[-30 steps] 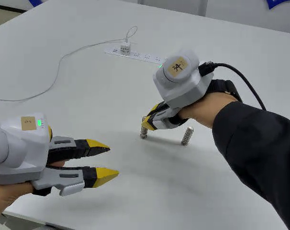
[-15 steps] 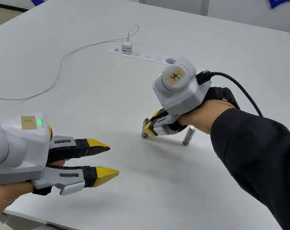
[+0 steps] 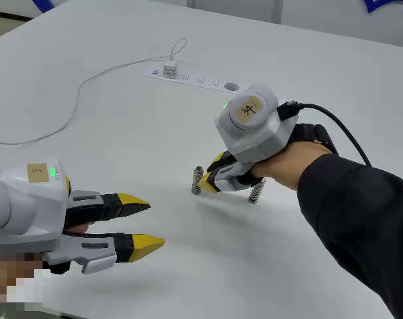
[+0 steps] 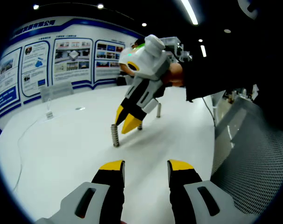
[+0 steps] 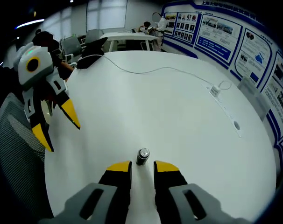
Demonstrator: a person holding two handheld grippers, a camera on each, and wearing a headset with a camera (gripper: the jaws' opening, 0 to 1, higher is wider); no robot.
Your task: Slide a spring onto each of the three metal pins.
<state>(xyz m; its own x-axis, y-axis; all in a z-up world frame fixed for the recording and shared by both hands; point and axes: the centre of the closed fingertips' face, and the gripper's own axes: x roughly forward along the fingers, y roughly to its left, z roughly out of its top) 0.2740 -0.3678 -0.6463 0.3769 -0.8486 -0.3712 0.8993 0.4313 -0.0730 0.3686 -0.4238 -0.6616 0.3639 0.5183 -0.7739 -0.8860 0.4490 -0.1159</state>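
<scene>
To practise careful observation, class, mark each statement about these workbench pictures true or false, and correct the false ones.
1. The left gripper is open and holds nothing. True.
2. The right gripper lies beside the power strip. False: it is held with its tips down by a spring on a pin, well away from the power strip.
3. A white cable runs from the power strip across the table. True.
4. The table is black. False: it is white.
</scene>
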